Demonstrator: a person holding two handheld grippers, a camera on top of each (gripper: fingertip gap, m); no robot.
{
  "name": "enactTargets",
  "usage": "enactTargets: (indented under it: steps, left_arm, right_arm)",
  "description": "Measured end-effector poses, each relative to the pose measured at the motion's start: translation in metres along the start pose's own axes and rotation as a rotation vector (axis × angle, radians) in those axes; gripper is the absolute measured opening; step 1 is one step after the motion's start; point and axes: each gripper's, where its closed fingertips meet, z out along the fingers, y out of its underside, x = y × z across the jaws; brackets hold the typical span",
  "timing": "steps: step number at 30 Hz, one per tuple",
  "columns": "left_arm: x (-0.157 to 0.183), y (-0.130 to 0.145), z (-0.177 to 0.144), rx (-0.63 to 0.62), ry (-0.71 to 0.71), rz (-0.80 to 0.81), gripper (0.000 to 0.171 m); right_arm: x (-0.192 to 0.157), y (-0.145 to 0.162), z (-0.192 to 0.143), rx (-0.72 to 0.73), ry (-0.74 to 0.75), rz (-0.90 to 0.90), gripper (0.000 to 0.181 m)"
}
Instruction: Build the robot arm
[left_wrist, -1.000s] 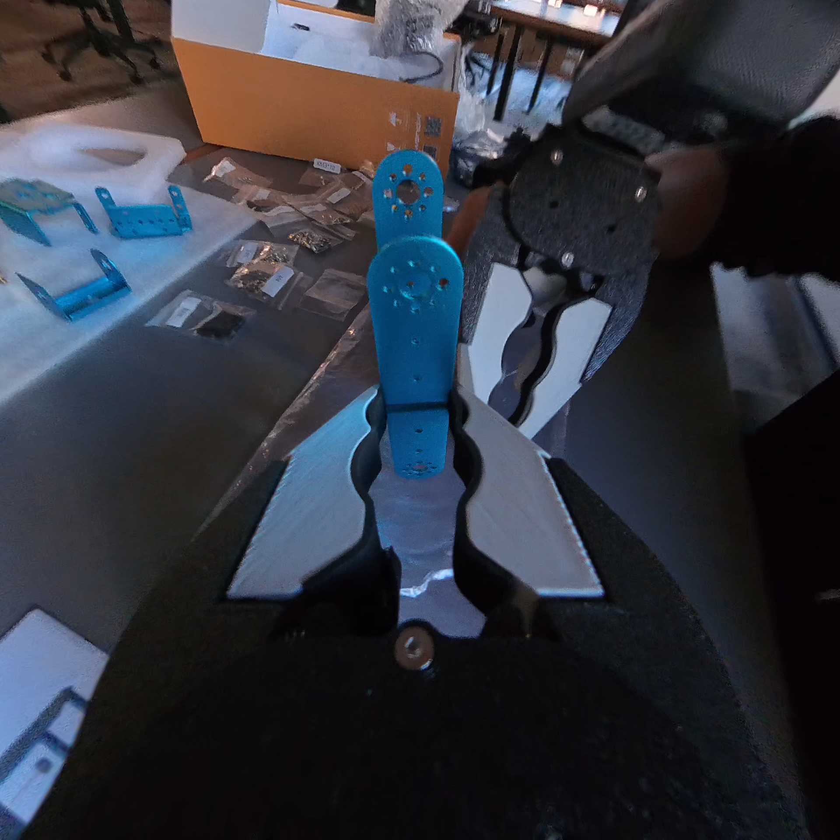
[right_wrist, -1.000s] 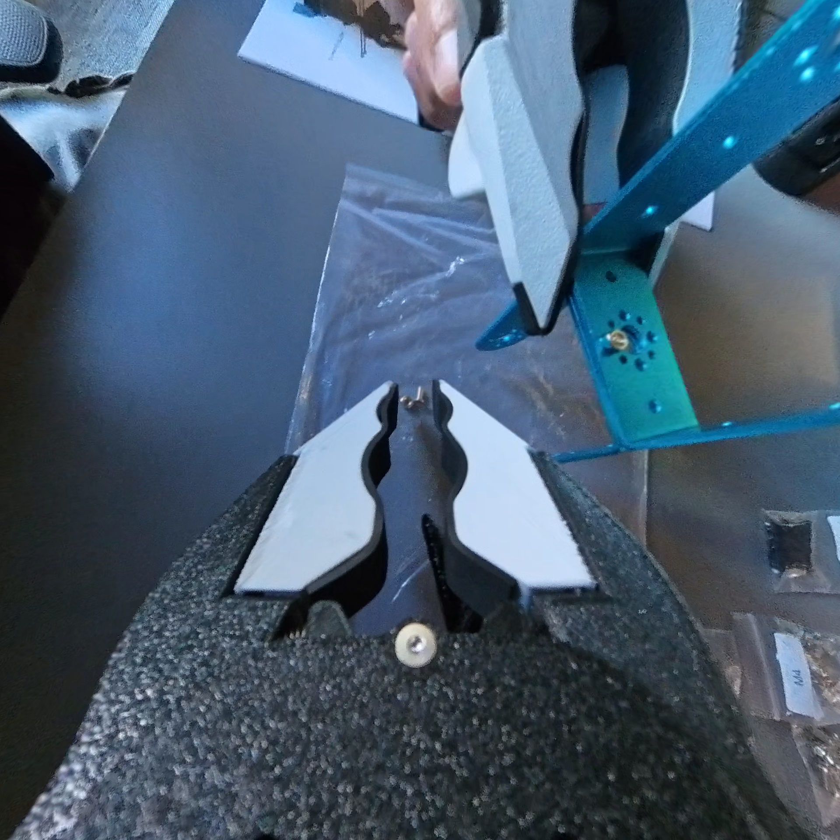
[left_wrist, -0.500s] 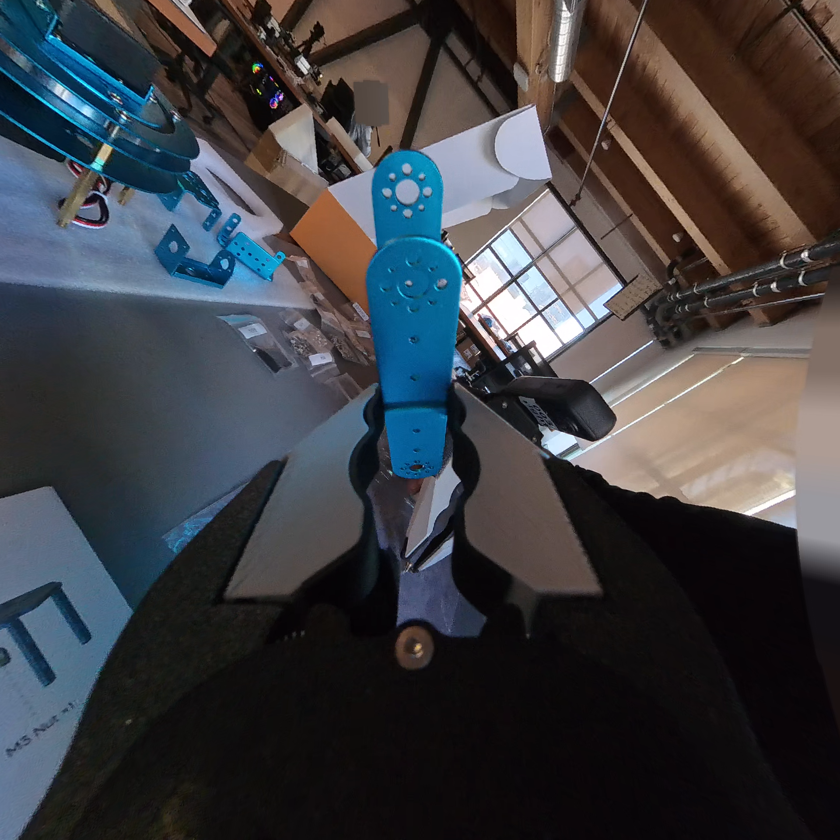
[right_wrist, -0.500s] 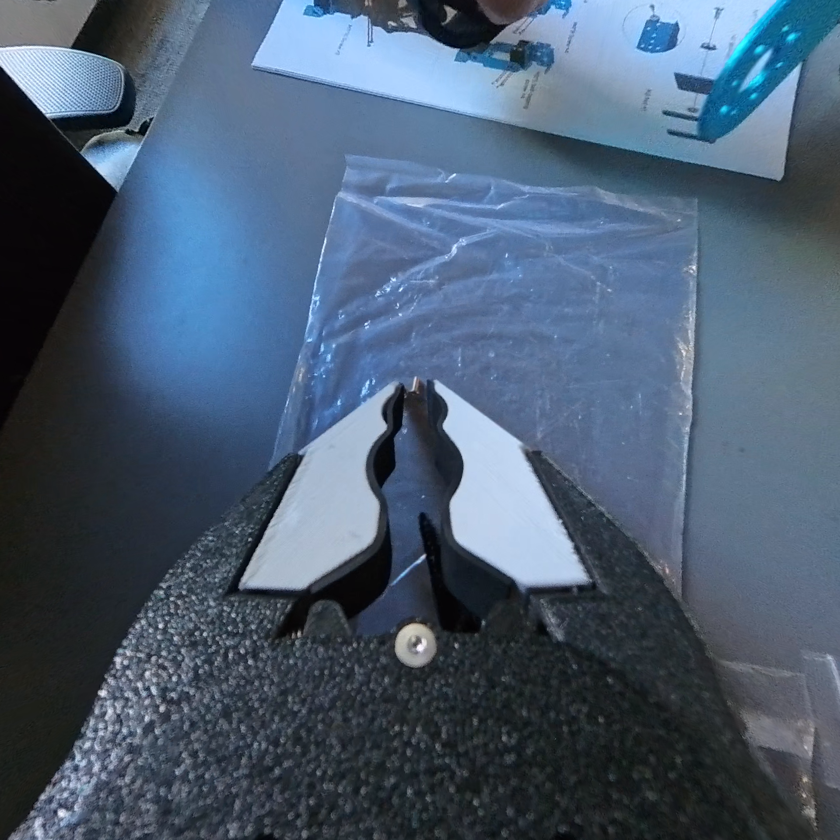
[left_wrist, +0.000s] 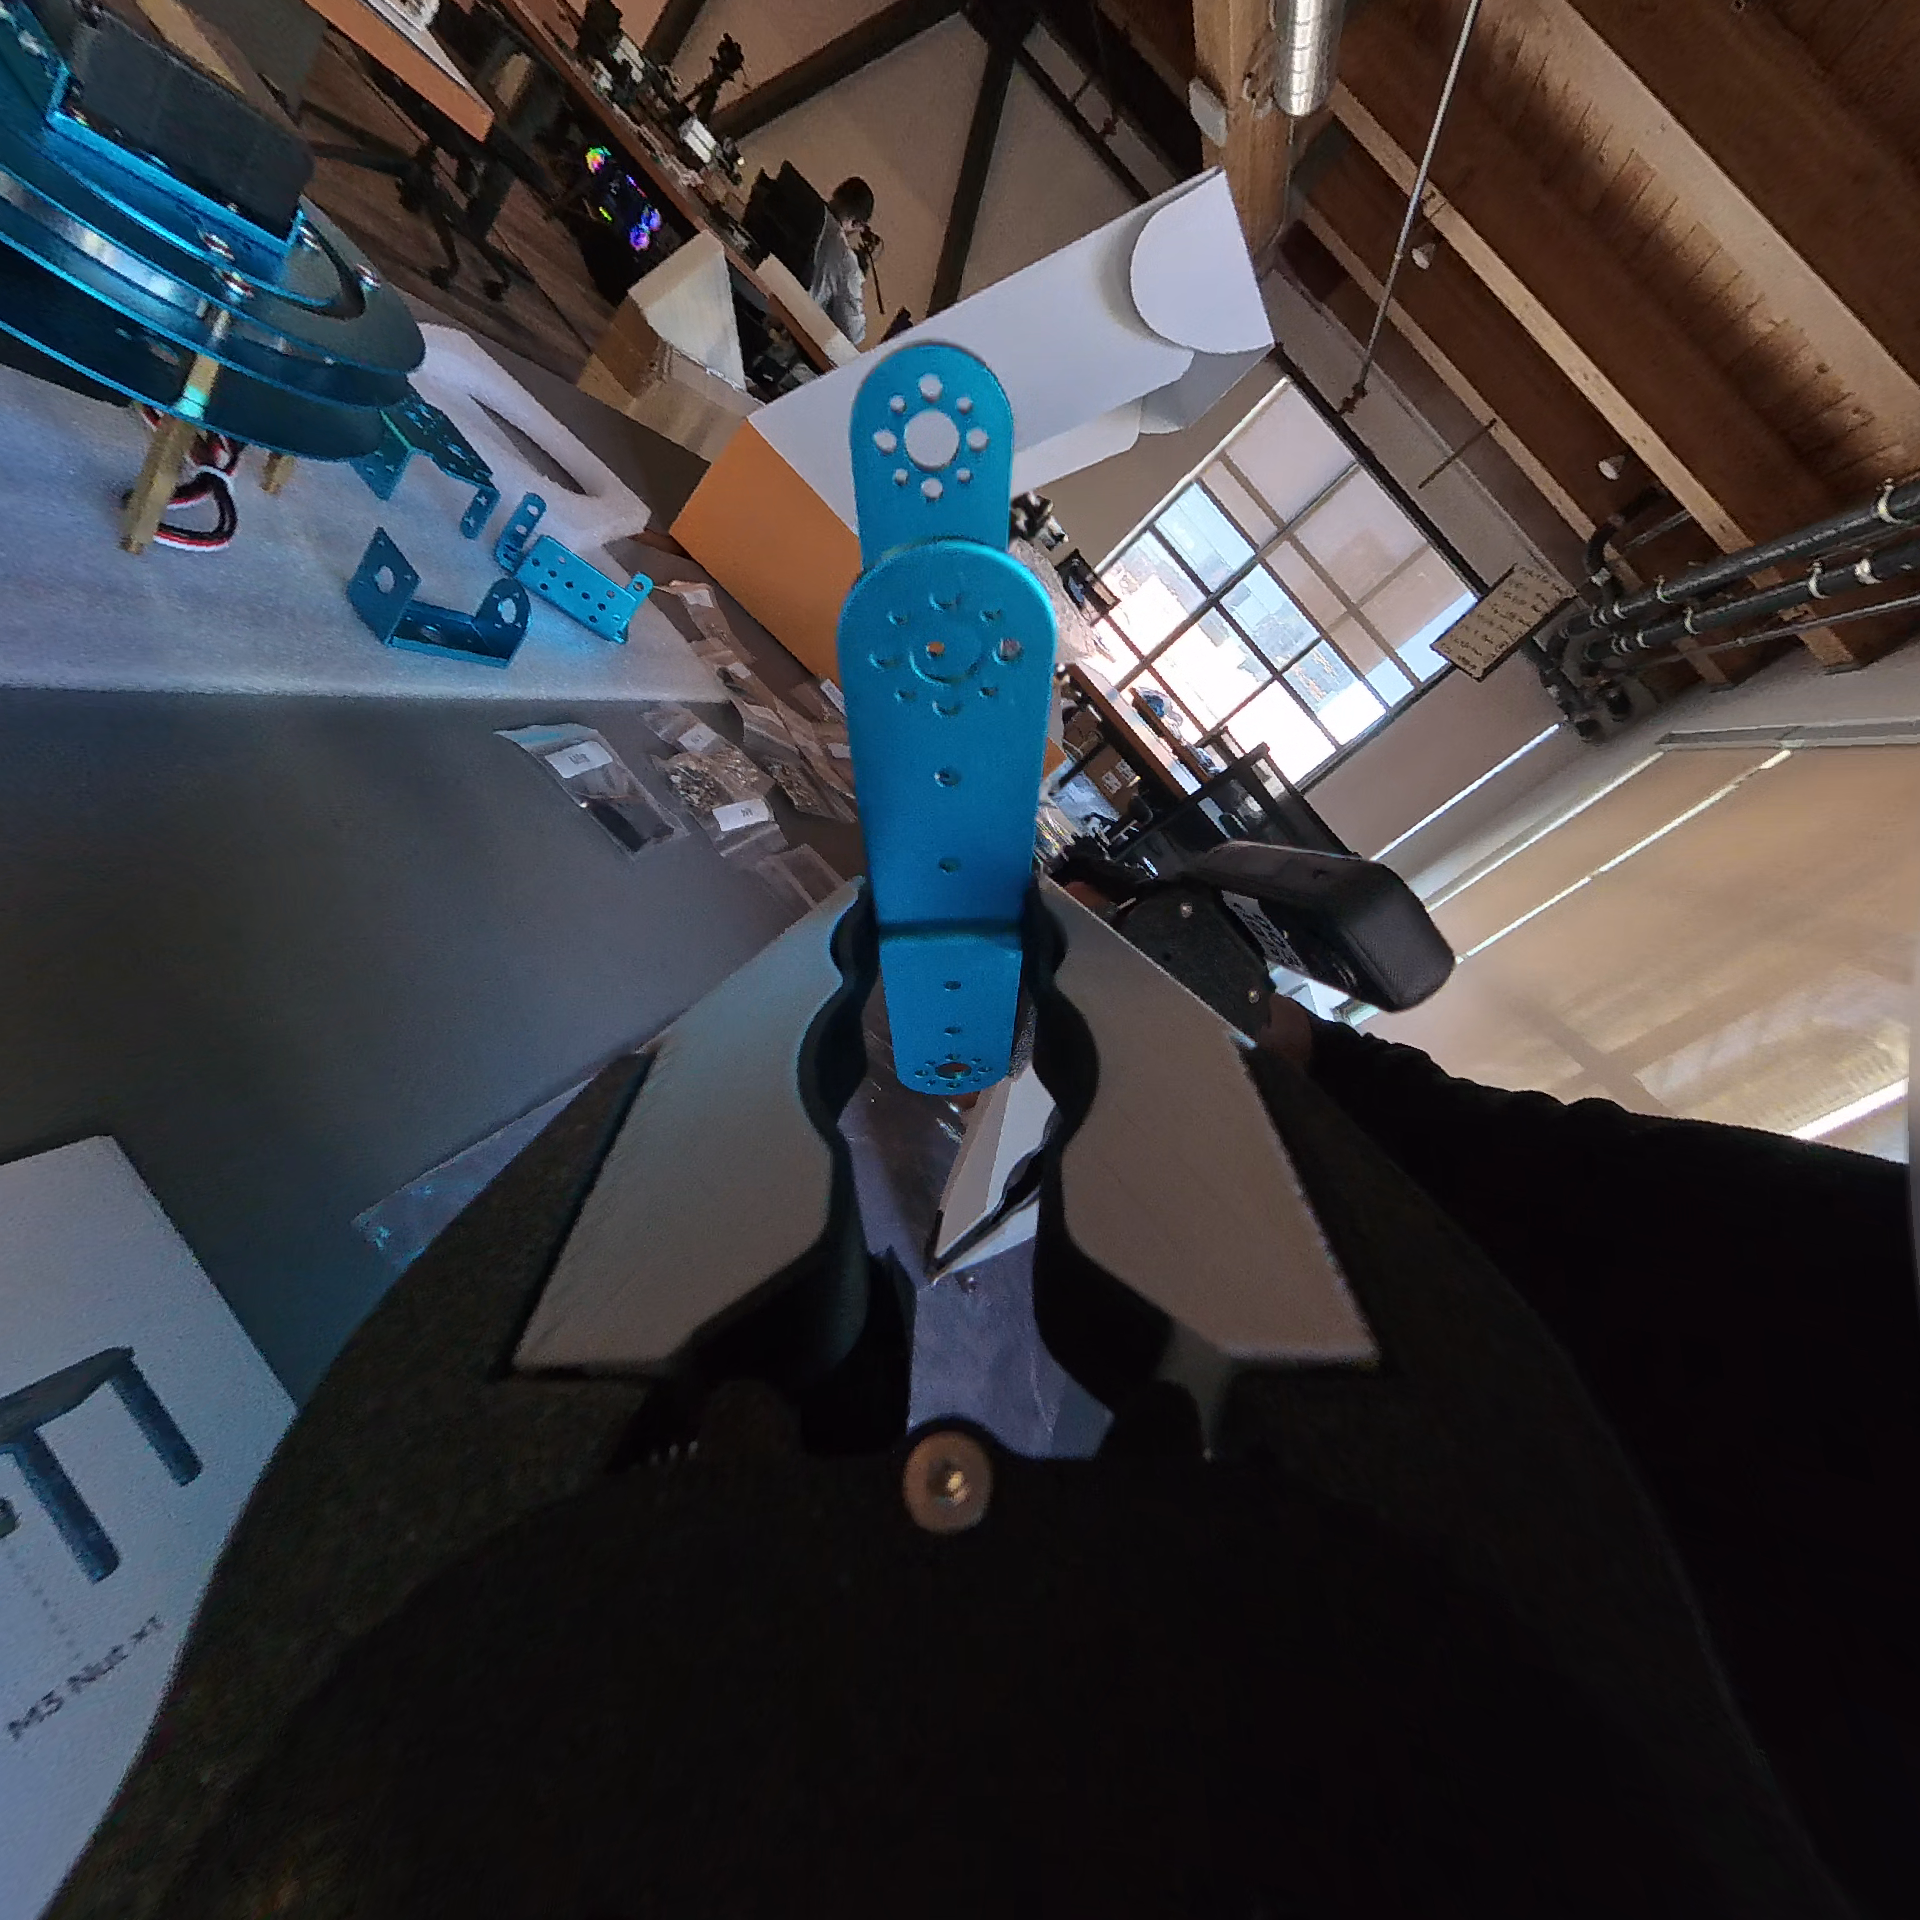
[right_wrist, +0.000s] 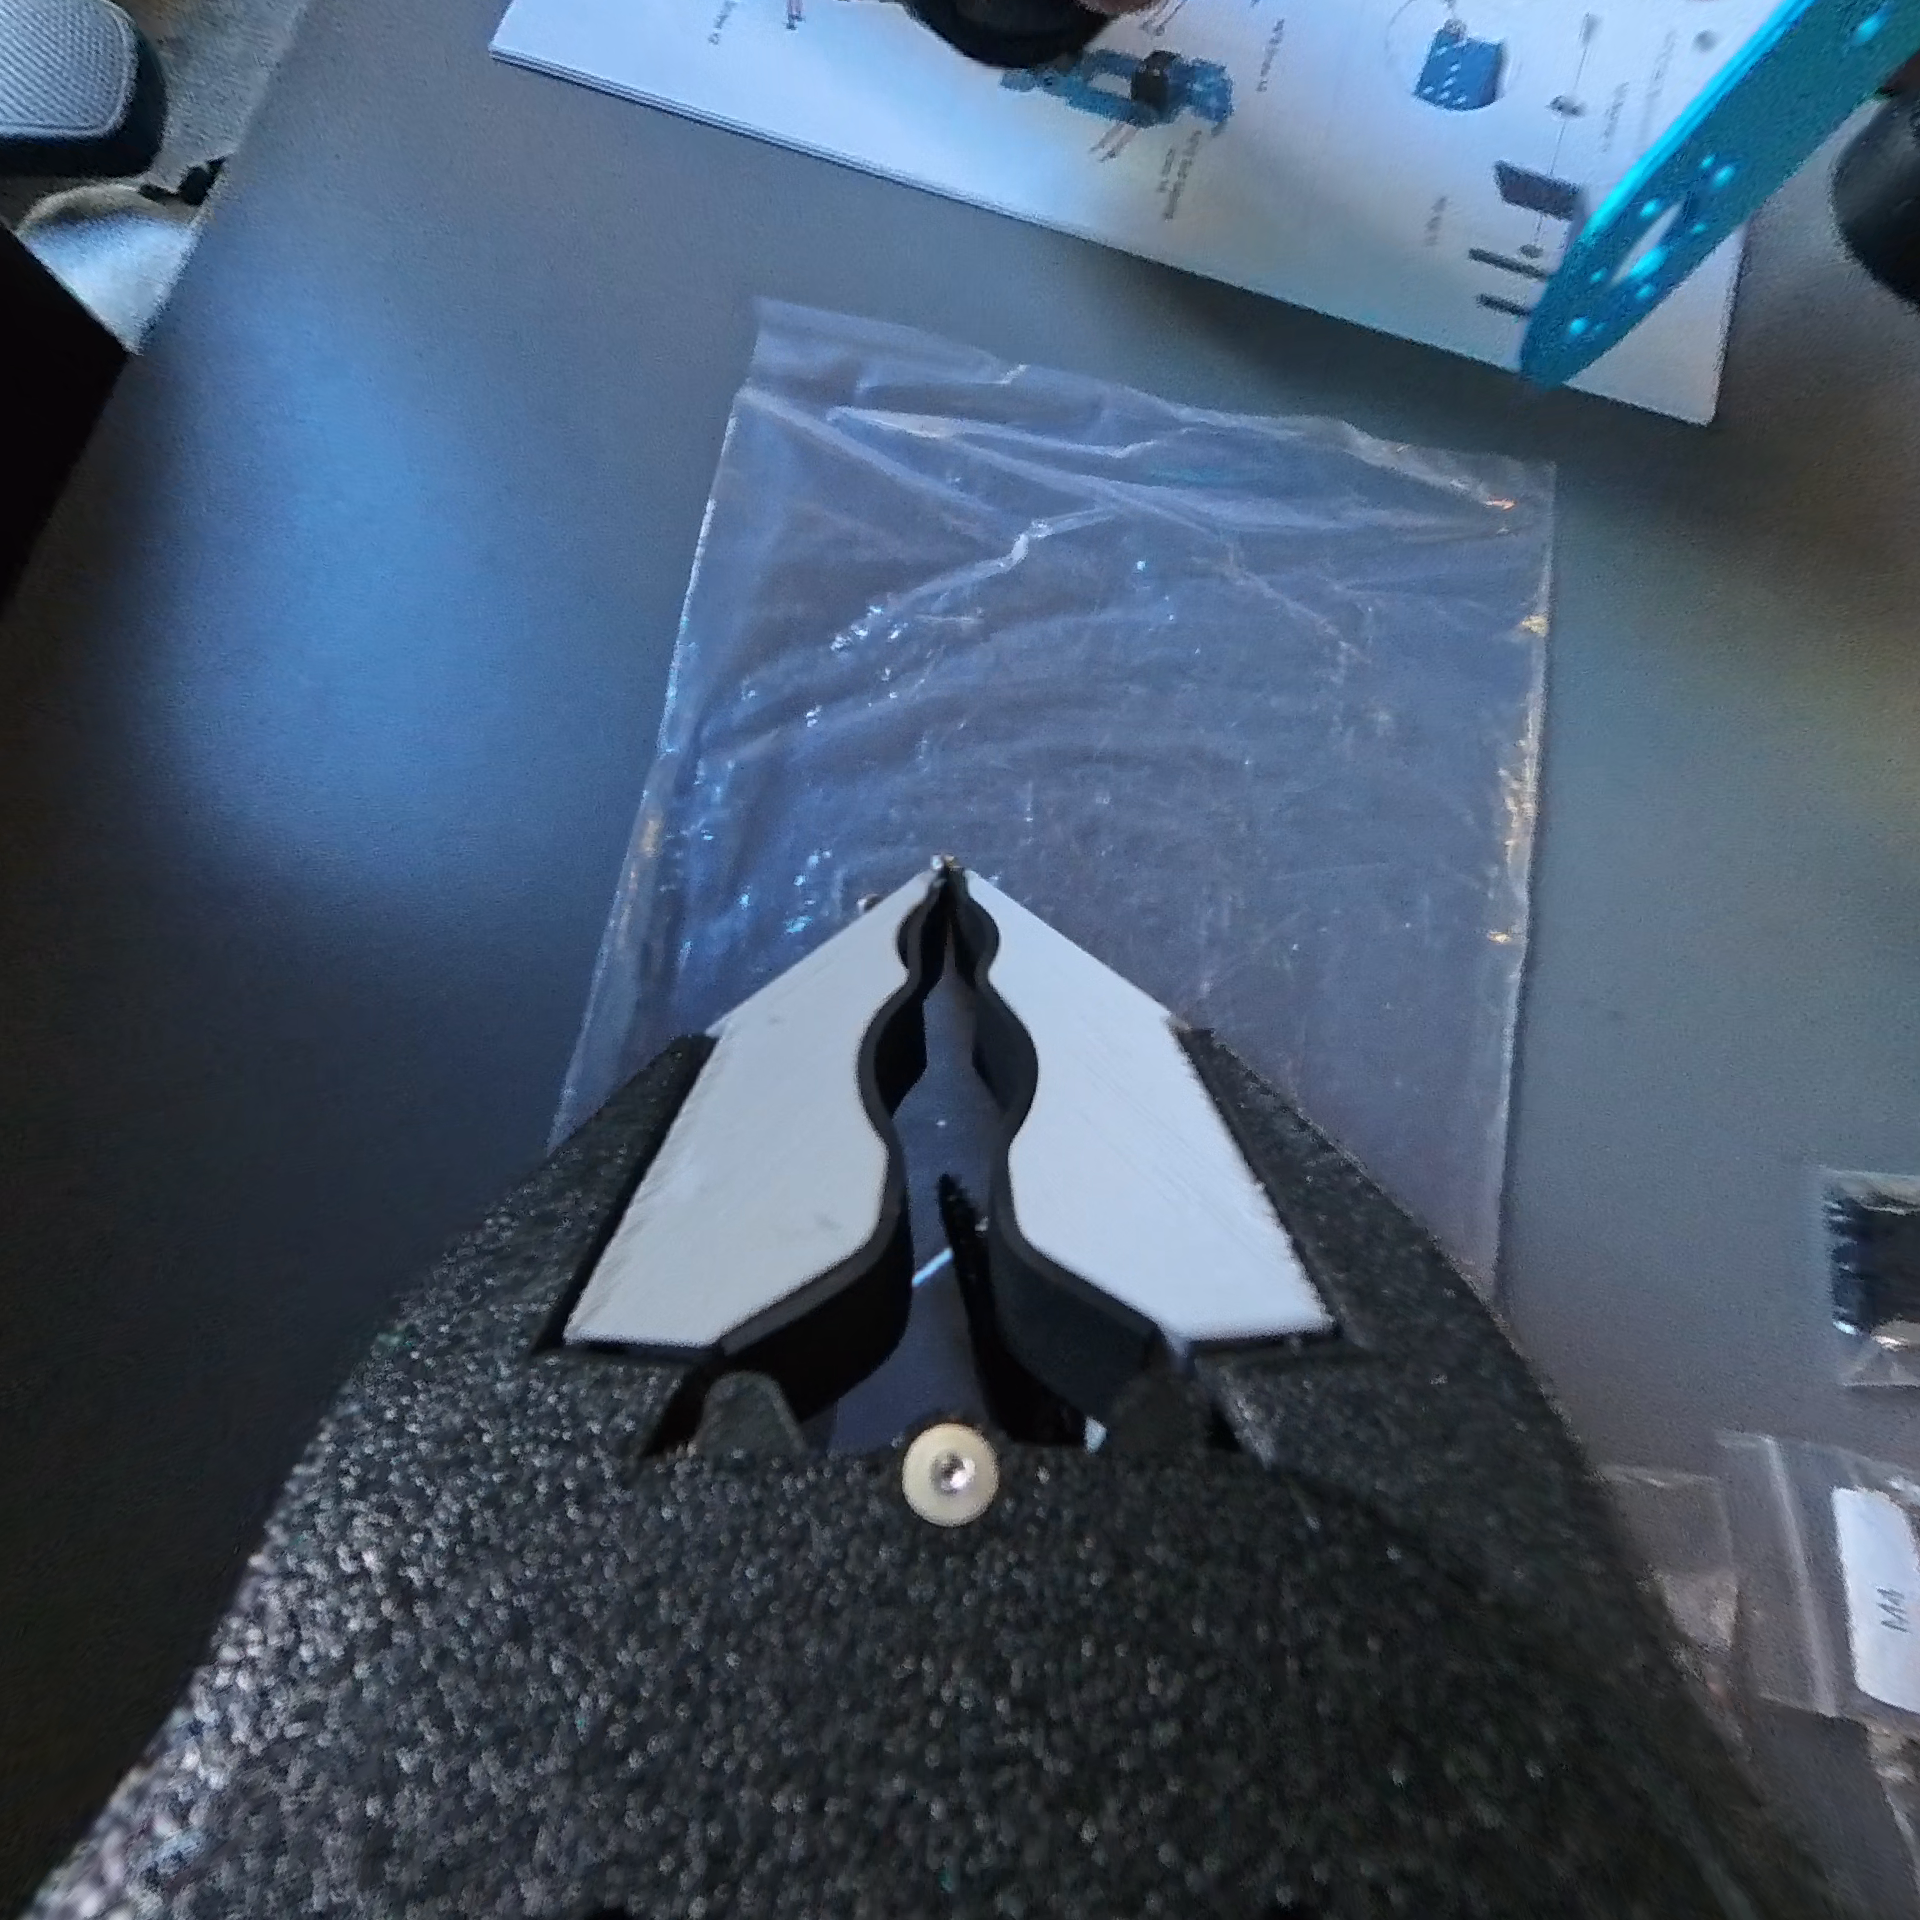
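While left fingers (left_wrist: 951, 935) clamp a blue bracket (left_wrist: 943, 748), right fingers (right_wrist: 951, 883) pinch a tiny screw (right_wrist: 943, 861).

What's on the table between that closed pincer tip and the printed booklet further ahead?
In the right wrist view, a clear plastic bag lies flat between the right hand-held gripper and the booklet.
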Motion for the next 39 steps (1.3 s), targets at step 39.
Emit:
enactTargets:
  steps: [39]
  left_arm:
    - [0.132,0.044,-0.007,0.400,0.668,-0.545,0.026]
  right_arm:
    - [0.018,-0.152,-0.138,0.654,0.688,-0.330,0.002]
